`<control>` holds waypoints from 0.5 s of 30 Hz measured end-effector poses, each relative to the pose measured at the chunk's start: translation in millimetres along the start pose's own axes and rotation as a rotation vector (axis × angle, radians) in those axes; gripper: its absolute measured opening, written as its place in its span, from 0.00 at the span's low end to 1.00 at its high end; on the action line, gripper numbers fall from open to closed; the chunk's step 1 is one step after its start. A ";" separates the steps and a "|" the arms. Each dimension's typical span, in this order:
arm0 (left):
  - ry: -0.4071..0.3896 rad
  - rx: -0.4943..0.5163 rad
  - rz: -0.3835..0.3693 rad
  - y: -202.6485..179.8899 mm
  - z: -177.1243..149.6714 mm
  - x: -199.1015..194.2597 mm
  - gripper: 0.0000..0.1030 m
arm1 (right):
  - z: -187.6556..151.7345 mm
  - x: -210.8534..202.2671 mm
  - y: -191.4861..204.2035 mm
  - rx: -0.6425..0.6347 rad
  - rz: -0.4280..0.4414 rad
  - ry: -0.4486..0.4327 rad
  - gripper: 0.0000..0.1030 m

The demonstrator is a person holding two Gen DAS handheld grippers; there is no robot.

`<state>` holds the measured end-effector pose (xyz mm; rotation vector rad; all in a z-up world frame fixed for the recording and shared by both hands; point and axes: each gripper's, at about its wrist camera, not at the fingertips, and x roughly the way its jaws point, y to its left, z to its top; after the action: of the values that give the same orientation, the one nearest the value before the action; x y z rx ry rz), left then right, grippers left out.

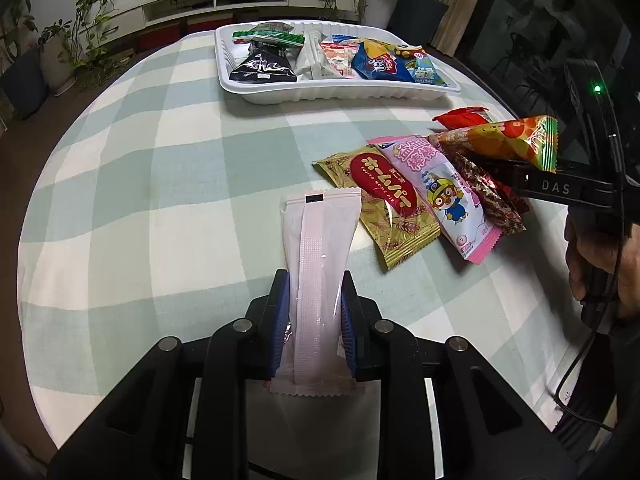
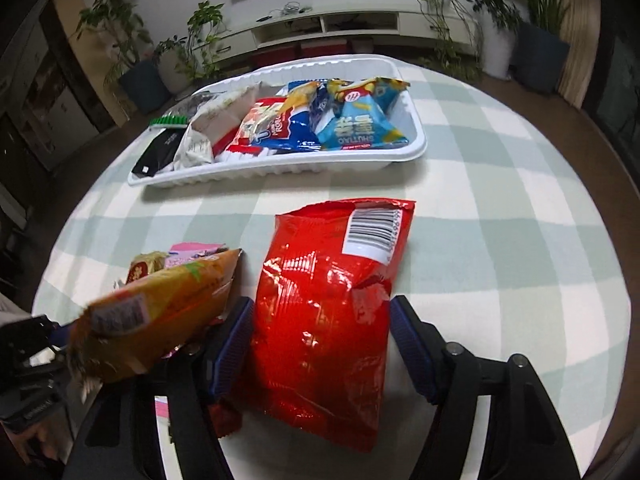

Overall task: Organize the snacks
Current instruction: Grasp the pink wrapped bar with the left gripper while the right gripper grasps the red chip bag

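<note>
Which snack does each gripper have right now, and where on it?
Left gripper: shut on the pale pink packet, jaws pinching its lower half. Right gripper: jaws open either side of the red bag, not yet clamped.

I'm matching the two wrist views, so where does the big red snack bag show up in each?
Left wrist: only a corner of the red snack bag peeks out at right, behind the orange packet.
Right wrist: the bag fills the lower centre, between the fingers of the right hand-held gripper.
Shared landmark: the white tray of snacks.
</note>
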<state>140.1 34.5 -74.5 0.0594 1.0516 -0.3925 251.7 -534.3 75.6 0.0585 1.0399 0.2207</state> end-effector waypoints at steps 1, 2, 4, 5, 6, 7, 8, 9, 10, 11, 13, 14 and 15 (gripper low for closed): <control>-0.001 0.001 0.001 -0.3 -0.4 0.0 0.21 | -1.7 -1.0 -0.2 -0.008 -0.007 -0.002 0.62; -0.002 0.002 0.003 -0.5 -0.4 0.1 0.21 | -2.7 -2.0 -1.2 -0.012 -0.010 -0.004 0.57; -0.004 0.001 0.005 -0.7 -0.4 0.3 0.21 | -4.1 -4.6 -5.5 -0.009 -0.016 -0.007 0.47; -0.005 -0.001 0.003 -0.7 -0.7 0.2 0.21 | -4.5 -5.4 -8.1 -0.005 -0.020 -0.007 0.39; -0.006 -0.003 0.001 -0.5 -1.2 -0.2 0.21 | -5.7 -6.9 -11.4 0.002 -0.009 -0.006 0.39; -0.006 -0.005 0.000 -0.3 -1.6 -0.5 0.21 | -6.7 -8.0 -13.4 0.007 -0.002 -0.006 0.38; -0.007 -0.006 -0.002 0.1 -2.1 -0.9 0.21 | -8.0 -9.0 -14.4 0.009 0.001 -0.005 0.37; -0.007 -0.007 -0.003 0.4 -2.6 -1.3 0.21 | -9.7 -10.1 -15.1 0.008 0.002 -0.006 0.37; -0.009 -0.010 -0.005 0.8 -3.0 -1.8 0.21 | -11.1 -11.0 -15.4 0.008 0.002 -0.006 0.36; -0.010 -0.012 -0.007 0.8 -3.6 -2.3 0.21 | -12.1 -11.8 -15.7 0.010 0.003 -0.007 0.36; -0.012 -0.018 -0.012 1.5 -4.9 -3.3 0.21 | -14.6 -14.7 -17.0 0.021 0.009 -0.008 0.34; -0.014 -0.023 -0.019 2.2 -5.6 -3.9 0.21 | -15.5 -16.9 -18.3 0.031 0.014 -0.010 0.34; -0.017 -0.030 -0.027 3.4 -6.4 -4.6 0.21 | -17.4 -19.7 -20.1 0.042 0.017 -0.015 0.34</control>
<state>133.9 40.5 -74.2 0.0149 1.0424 -0.4006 230.3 -559.0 80.4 0.1071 1.0298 0.2139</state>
